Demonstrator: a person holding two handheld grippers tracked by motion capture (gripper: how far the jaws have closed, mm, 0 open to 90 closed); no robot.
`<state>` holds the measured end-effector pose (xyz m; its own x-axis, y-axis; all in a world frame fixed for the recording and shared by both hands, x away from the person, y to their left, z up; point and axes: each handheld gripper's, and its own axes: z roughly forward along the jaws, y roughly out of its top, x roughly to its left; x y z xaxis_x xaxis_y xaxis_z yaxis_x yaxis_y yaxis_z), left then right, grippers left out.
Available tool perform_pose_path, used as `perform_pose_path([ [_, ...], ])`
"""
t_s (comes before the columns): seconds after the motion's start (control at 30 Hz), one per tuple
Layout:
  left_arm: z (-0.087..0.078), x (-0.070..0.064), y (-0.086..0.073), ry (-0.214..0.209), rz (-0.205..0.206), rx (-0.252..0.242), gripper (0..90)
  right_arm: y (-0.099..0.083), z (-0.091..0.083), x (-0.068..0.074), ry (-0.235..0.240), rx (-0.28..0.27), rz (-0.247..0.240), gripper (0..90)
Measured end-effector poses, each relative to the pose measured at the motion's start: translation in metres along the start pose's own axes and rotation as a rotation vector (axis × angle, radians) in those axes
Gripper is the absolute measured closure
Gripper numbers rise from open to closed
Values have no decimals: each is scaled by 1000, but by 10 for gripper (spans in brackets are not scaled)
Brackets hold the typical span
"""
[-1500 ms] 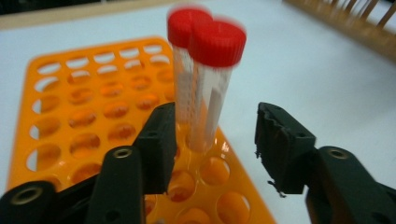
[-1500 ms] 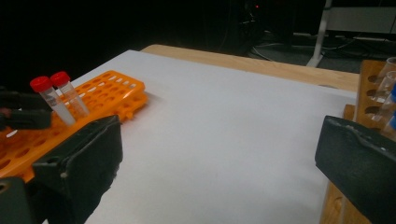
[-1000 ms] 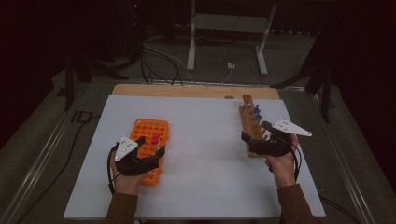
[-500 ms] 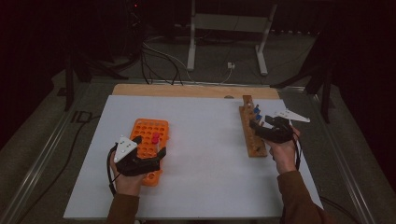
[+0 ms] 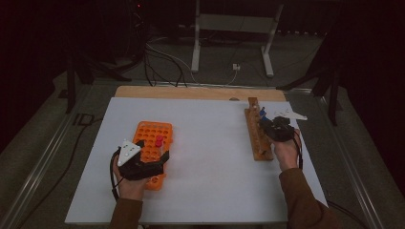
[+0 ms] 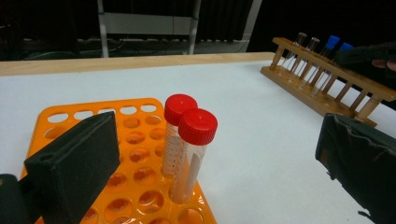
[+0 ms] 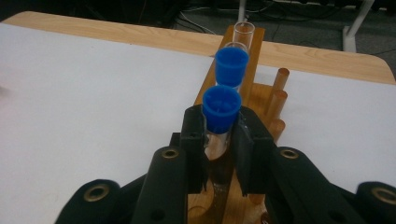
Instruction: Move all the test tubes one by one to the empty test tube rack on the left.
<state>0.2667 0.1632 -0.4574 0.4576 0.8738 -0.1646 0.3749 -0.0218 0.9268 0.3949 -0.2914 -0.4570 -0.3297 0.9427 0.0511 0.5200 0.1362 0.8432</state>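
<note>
Since the earlier frames the right gripper (image 5: 270, 125) has travelled from the near end of the wooden rack (image 5: 257, 136) toward its far end, while the left gripper (image 5: 152, 164) has stayed at the orange rack (image 5: 154, 138).

Right gripper: the fingers (image 7: 195, 140) are closed to a narrow gap on the nearer blue-capped tube (image 7: 220, 112), gripping it just below the cap. The grip sits high, probably because the lower tube body is seated in the rack. Judged from this hold, the tube is about to be lifted straight up. A second blue-capped tube (image 7: 231, 65) stands in the next slot beyond, and two clear uncapped tubes (image 7: 243, 33) stand farther along.

Left gripper: the fingers (image 6: 74, 163) are spread wide and hold nothing. They straddle two red-capped tubes (image 6: 189, 135) standing upright, side by side, in the orange rack. The hand appears positioned to steady this rack or to receive the next tube.

Layout: the orange rack lies left and near on the white tabletop (image 5: 210, 152); the wooden rack lies at the right, running near to far.
</note>
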Motion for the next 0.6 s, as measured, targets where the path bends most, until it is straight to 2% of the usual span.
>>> perform_pose_path([
  [0.5, 1, -1, 0, 3, 1, 2, 6, 3, 9, 5, 4, -1, -20, 721],
  [0.6, 1, -1, -1, 4, 1, 5, 6, 2, 9, 6, 4, -2, -27, 749],
])
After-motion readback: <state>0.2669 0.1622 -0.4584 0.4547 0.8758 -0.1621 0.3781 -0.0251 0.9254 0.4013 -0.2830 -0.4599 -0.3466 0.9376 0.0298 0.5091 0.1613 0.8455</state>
